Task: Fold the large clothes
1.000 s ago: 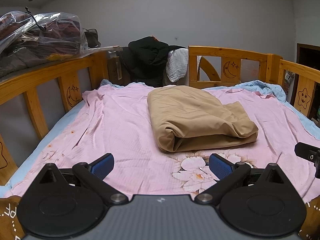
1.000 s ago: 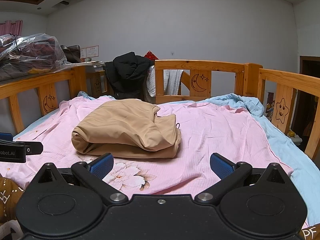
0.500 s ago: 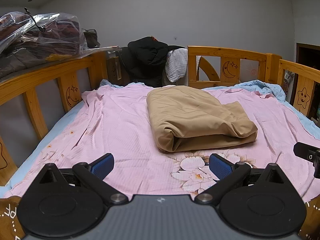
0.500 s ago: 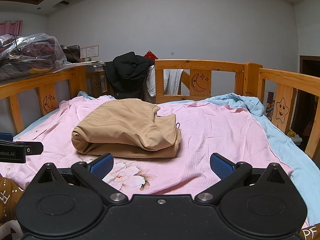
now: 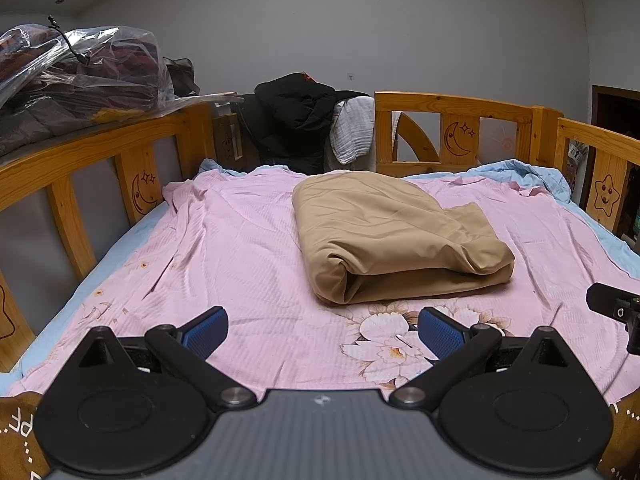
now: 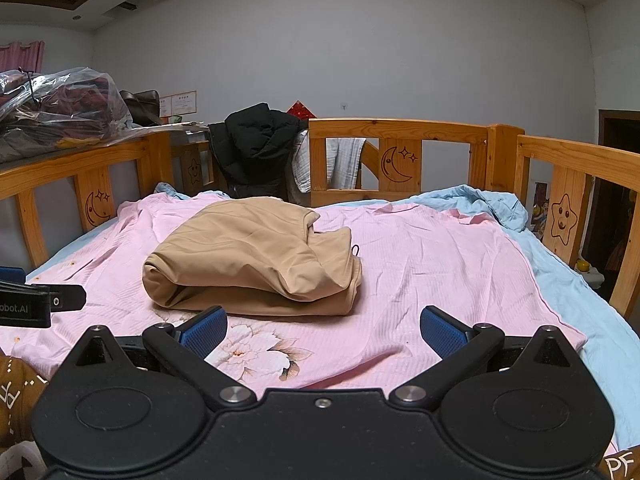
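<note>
A tan garment (image 5: 384,236) lies folded into a thick bundle in the middle of the pink bedsheet (image 5: 240,248); the right wrist view shows the tan garment (image 6: 256,256) left of centre. My left gripper (image 5: 323,330) hovers open over the sheet's near edge, short of the bundle and holding nothing. My right gripper (image 6: 323,330) is open too, empty, just in front of the bundle's right end. Each gripper's tip shows at the edge of the other's view.
Wooden bed rails (image 5: 460,136) with moon and star carvings fence the mattress on three sides. A black jacket (image 5: 296,120) and white cloth hang over the far rail. Plastic-wrapped bedding (image 5: 72,76) is stacked at left. A blue sheet (image 6: 560,280) lies along the right side.
</note>
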Demonstrator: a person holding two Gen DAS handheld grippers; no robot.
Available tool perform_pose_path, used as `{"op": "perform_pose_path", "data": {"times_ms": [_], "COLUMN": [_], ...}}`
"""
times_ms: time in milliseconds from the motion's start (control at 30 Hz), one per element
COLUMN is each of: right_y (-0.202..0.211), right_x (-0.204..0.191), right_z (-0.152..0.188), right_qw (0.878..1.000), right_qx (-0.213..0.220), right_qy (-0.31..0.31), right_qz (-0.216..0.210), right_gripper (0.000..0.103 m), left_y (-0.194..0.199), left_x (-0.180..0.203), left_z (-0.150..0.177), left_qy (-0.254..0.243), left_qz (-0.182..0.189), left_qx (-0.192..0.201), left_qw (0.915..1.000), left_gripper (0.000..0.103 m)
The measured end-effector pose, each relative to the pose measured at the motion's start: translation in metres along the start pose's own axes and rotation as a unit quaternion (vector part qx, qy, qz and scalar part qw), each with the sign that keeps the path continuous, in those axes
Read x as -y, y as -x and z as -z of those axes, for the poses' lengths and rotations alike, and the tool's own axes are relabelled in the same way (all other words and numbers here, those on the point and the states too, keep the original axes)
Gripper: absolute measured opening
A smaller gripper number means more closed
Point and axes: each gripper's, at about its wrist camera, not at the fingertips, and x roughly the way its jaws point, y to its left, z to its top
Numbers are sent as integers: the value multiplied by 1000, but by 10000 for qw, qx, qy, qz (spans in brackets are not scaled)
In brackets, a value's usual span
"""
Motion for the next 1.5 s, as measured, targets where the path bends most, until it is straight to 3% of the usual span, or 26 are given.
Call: {"op": "perform_pose_path", "data": {"times_ms": [1500], "right_y": [4], "right_x": [-2], "right_z": [0], "right_qw": [9999], "right_qx": [83], "right_qy": [-84], "right_qz": [49], "right_gripper": [102], "left_y": [0], "left_x": [0], "left_z": [-1], "left_qy": [28], "left_qz": [-26], "left_qx": [-58], "left_qw": [10000], "left_gripper": [102]}}
